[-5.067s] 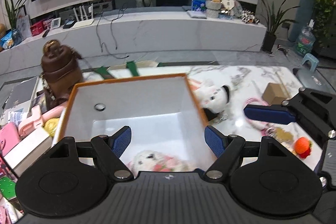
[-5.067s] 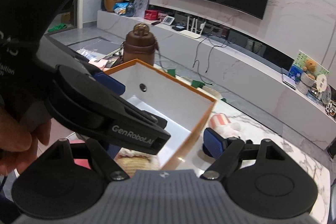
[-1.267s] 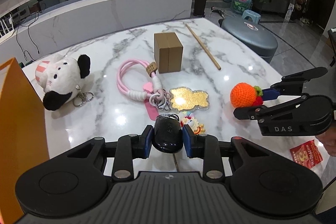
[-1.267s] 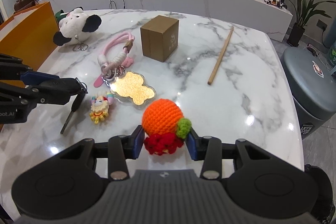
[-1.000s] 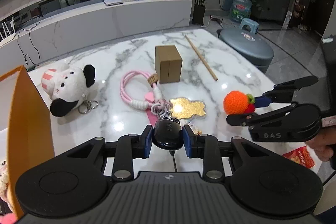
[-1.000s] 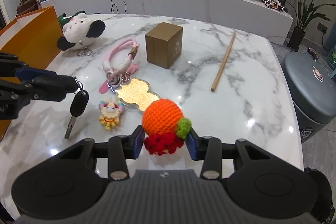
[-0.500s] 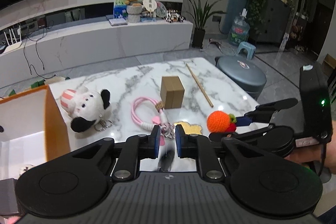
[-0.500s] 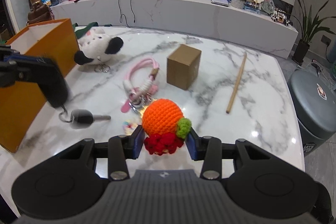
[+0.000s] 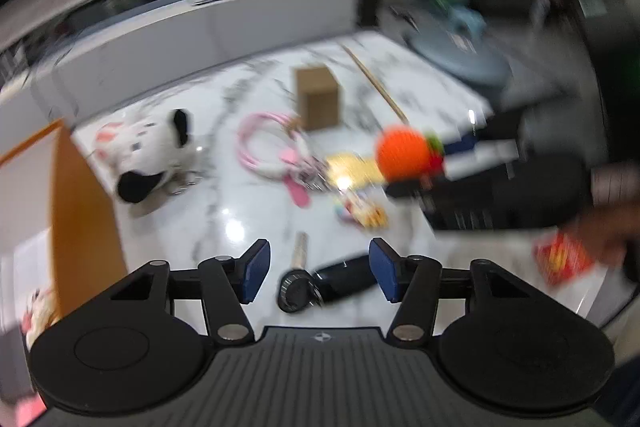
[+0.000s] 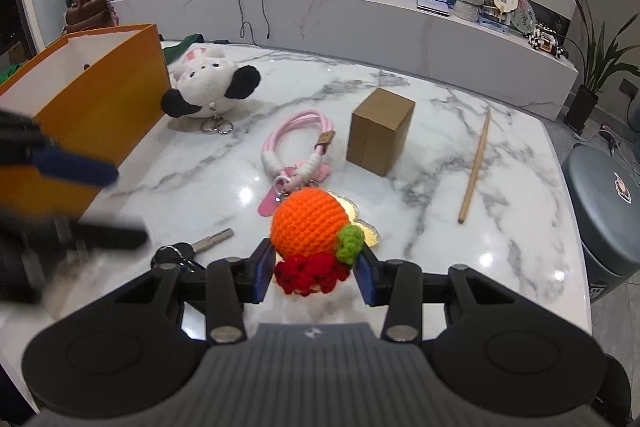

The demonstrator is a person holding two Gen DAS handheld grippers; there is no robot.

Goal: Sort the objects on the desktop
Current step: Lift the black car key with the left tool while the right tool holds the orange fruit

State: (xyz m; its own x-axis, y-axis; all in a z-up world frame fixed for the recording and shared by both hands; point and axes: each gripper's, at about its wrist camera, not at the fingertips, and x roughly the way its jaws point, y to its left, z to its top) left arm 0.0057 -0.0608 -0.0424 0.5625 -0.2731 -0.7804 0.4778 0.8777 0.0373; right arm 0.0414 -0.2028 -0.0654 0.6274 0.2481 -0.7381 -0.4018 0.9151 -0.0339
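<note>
- Two grippers are in view: the left gripper [image 9: 319, 273] has its jaws opening, with the car key [image 9: 320, 281] lying loose on the marble table [image 10: 440, 211] between the blue pads, untouched.
- One crocheted orange [image 10: 308, 221] is clamped in the right gripper [image 10: 316, 277], lifted off the table.
- One orange box [image 10: 100, 103] stands at the table's left edge, open-topped.
- One plush toy [image 10: 204, 87] lies just beside the box, a key ring at its front.
- One pink lanyard [image 10: 298, 143], one gold bear-shaped charm [image 9: 348, 167] and one small colourful figure [image 9: 364, 211] lie mid-table.
- One cardboard box [image 10: 380, 131] stands upright; one wooden stick [image 10: 474, 173] lies right of it.
- One red packet [image 9: 560, 263] lies near the person's hand [image 9: 612, 227].
</note>
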